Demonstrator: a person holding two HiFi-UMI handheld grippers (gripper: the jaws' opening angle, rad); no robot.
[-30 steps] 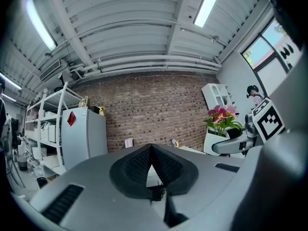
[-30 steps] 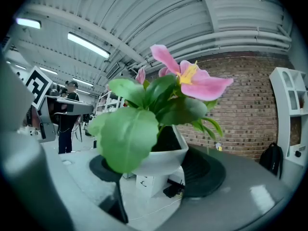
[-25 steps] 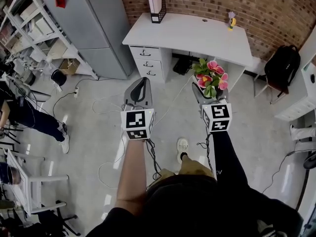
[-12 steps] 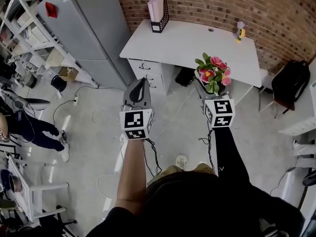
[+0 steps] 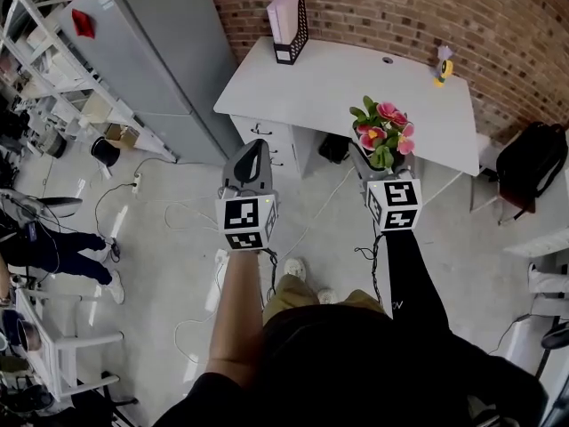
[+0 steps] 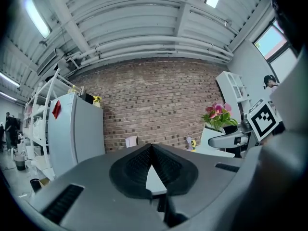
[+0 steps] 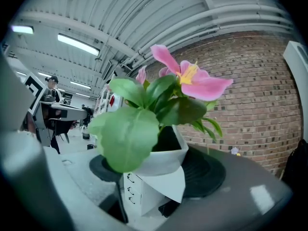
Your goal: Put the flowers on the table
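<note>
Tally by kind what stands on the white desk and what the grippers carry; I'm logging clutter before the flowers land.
Black mesh file holder with a pink folder, on the white desk: 1
Small yellow figurine, on the desk: 1
White pot of pink flowers, clamped in the right gripper: 1
Things in the shut left gripper: 0
Total: 3

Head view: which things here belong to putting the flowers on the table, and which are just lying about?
Belong to the job:
flowers in a white pot
right gripper, shut on the white pot
table

Just lying about:
file holder
yellow toy
backpack
cabinet
shelves
left gripper, shut and empty
</note>
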